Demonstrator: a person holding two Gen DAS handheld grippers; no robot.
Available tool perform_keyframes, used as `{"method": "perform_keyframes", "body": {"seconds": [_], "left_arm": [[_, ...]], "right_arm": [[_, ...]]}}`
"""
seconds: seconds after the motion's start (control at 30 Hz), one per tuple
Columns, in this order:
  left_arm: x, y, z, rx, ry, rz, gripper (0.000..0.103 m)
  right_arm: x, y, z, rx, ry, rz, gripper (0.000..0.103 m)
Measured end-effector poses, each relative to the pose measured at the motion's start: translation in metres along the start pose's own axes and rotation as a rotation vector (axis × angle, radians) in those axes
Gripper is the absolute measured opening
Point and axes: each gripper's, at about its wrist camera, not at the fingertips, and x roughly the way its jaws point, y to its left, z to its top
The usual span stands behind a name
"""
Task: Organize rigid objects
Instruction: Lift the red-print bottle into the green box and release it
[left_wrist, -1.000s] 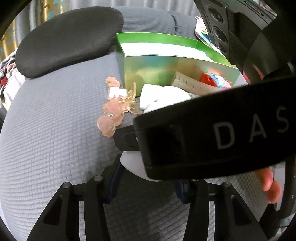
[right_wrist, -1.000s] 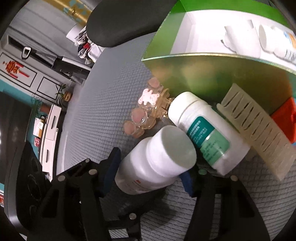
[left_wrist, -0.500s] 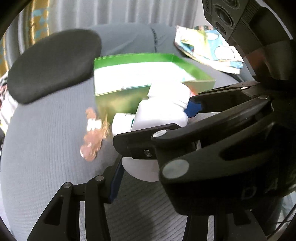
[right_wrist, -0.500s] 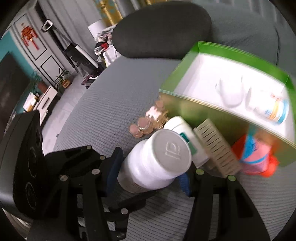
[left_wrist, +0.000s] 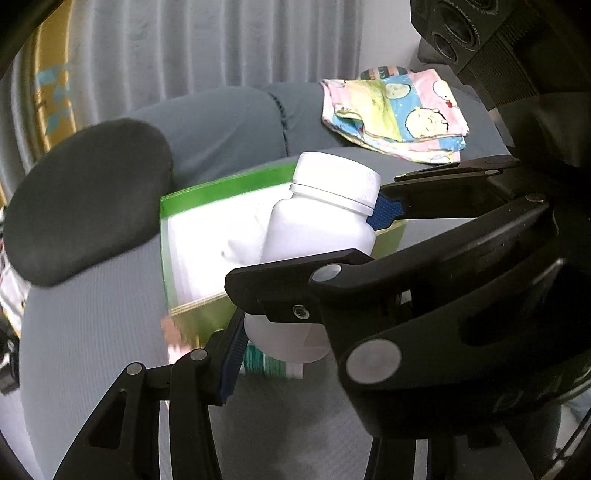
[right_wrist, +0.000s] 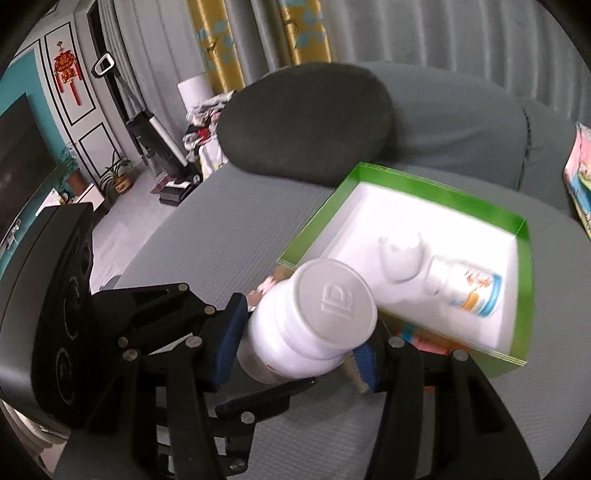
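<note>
My right gripper (right_wrist: 299, 354) is shut on a white plastic bottle (right_wrist: 310, 325) and holds it in the air in front of the green box (right_wrist: 517, 288). The bottle also shows in the left wrist view (left_wrist: 321, 229), with the right gripper's fingers (left_wrist: 384, 212) clamped across it. The box (left_wrist: 221, 188) has a white inside holding a small white cup (right_wrist: 400, 258) and a labelled bottle (right_wrist: 465, 284). My left gripper's left finger (left_wrist: 232, 354) shows below the held bottle; its right finger is hidden behind the right gripper. A second bottle with a green label (left_wrist: 271, 365) lies on the sofa below.
A dark round cushion (right_wrist: 303, 122) lies behind the box on the grey sofa (right_wrist: 221, 236). A colourful printed cloth (left_wrist: 395, 114) lies at the back right. Pink trinkets (left_wrist: 173, 332) and orange-pink items (right_wrist: 424, 339) lie in front of the box.
My right gripper has lifted the white bottle off the sofa and raised it toward the green box. Both views have tilted upward; the second bottle stays on the sofa.
</note>
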Motion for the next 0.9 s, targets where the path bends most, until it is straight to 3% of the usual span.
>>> {"method": "perform_keyframes", "body": {"seconds": [0.43, 0.9], "left_arm": [[0.064, 0.014, 0.066, 0.039, 0.010, -0.009, 0.048], [0.136, 0.016, 0.071, 0.032, 0.109, -0.047, 0.048]], "right_arm": [[0.008, -0.059, 0.035, -0.035, -0.079, -0.049, 0.052], [0.053, -0.114, 0.028, 0.042, -0.026, -0.042, 0.050]]}}
